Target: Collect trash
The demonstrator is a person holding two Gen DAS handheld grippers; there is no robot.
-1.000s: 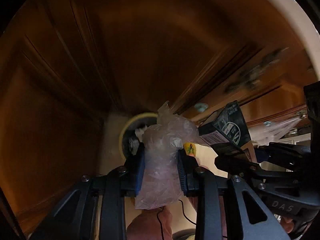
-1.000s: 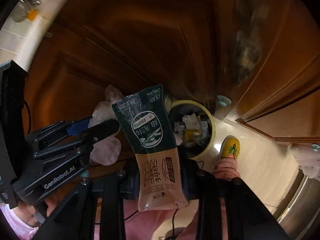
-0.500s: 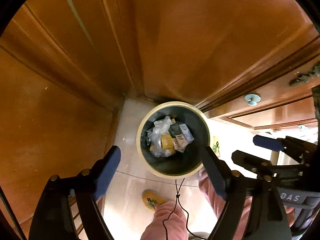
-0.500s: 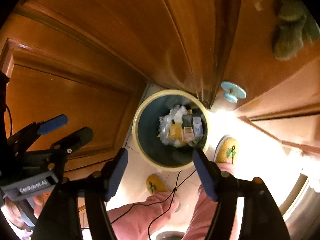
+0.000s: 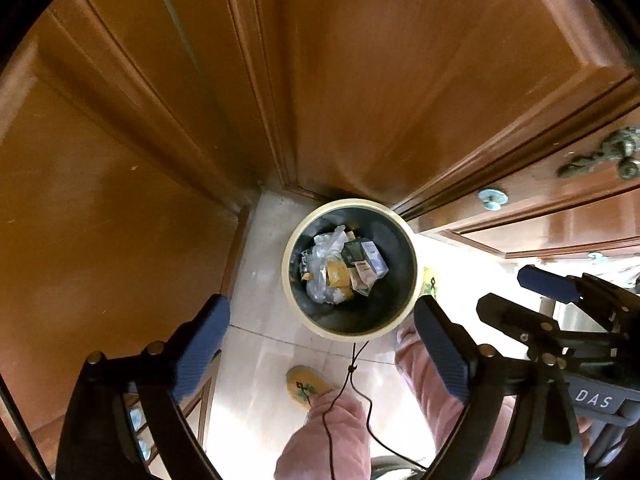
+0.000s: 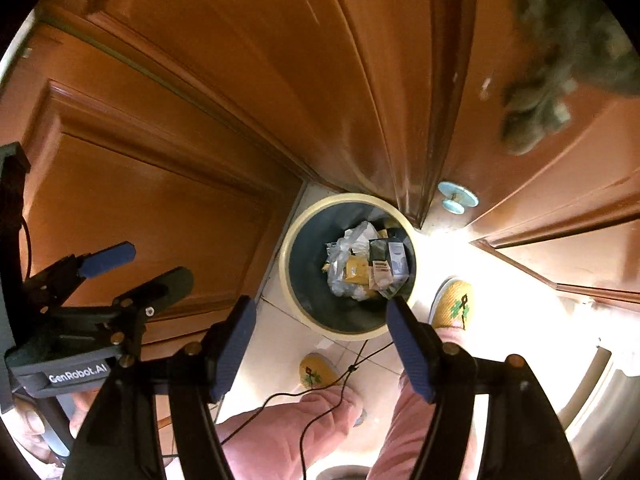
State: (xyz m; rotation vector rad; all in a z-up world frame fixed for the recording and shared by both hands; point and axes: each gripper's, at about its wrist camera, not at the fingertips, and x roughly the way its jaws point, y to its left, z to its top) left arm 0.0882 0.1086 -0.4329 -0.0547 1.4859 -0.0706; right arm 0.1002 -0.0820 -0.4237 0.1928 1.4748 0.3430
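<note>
Left wrist view
Room: pale tile floor (image 5: 264, 344), wood cabinet doors (image 5: 360, 80) around.
Nearby: pink-trousered legs, yellow slipper (image 5: 306, 386), black cord.
Trash bin (image 5: 350, 330): upright in the corner, trash (image 5: 340, 268) lying inside.
Left gripper (image 5: 320, 336): spread wide, empty.

Right wrist view
Bin (image 6: 298, 312): mouth up, bag and cartons (image 6: 368, 266) jumbled.
Right gripper (image 6: 322, 342): wide, empty.

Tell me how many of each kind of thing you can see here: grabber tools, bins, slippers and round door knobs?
Grippers: 2, left gripper and right gripper, both open and empty
Trash bin: 1, with wrappers inside
Yellow slippers: 2
Pale blue knobs: 1 clearly seen
Total: 6
</note>
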